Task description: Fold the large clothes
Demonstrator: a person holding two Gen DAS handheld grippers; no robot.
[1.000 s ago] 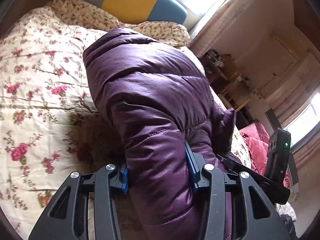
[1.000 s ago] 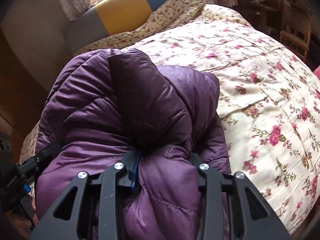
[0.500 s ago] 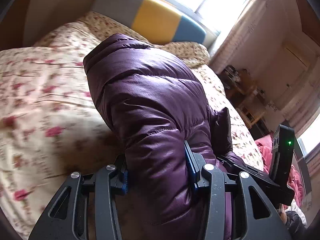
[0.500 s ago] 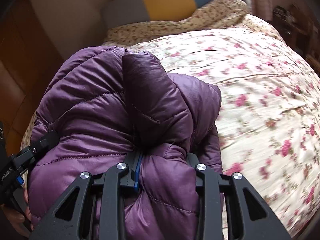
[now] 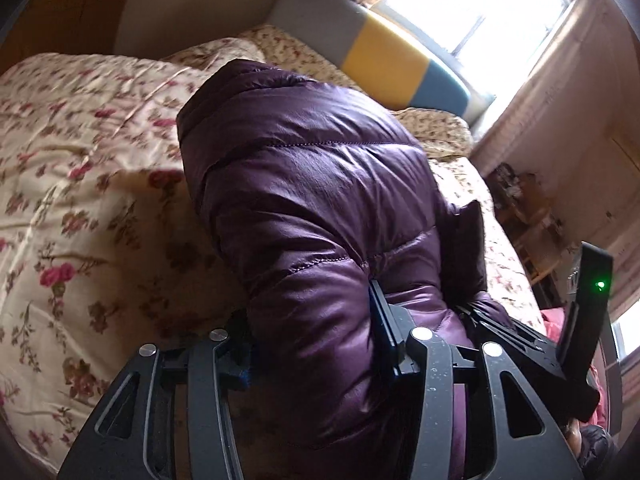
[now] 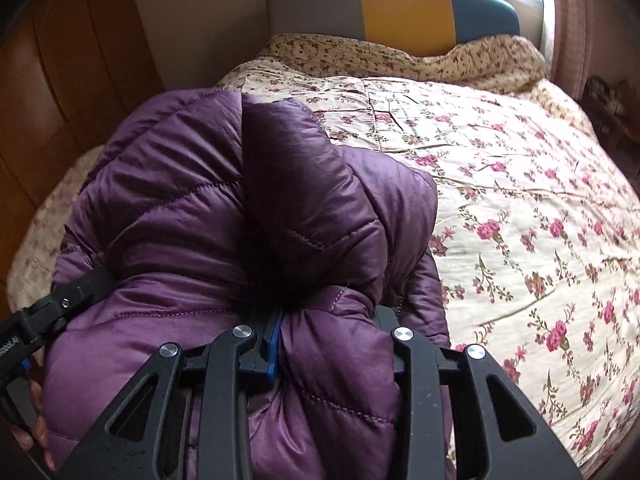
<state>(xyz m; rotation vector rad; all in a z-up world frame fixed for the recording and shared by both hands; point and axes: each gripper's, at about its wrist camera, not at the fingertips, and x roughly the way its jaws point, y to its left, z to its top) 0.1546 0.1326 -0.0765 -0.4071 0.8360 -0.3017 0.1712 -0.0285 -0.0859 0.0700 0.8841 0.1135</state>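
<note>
With both tools clamped on the bundled purple down jacket (image 6: 248,240), left tool (image 5: 316,344) just loosened, right tool (image 6: 328,336) firm, we should lower it squarely onto the floral quilt (image 6: 520,200).

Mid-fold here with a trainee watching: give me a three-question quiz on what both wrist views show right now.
1. True or false: the puffy purple quilted jacket lies spread flat on the cream floral bedspread.
2. Multiple choice: what do the right tongs clamp? A) a pillow B) bunched jacket fabric C) nothing
3. Fill in: the padded headboard has grey, ____ and blue panels.

Key
1. False; it is bundled, and the left tongs pinch a fold of it too.
2. B
3. yellow
</note>
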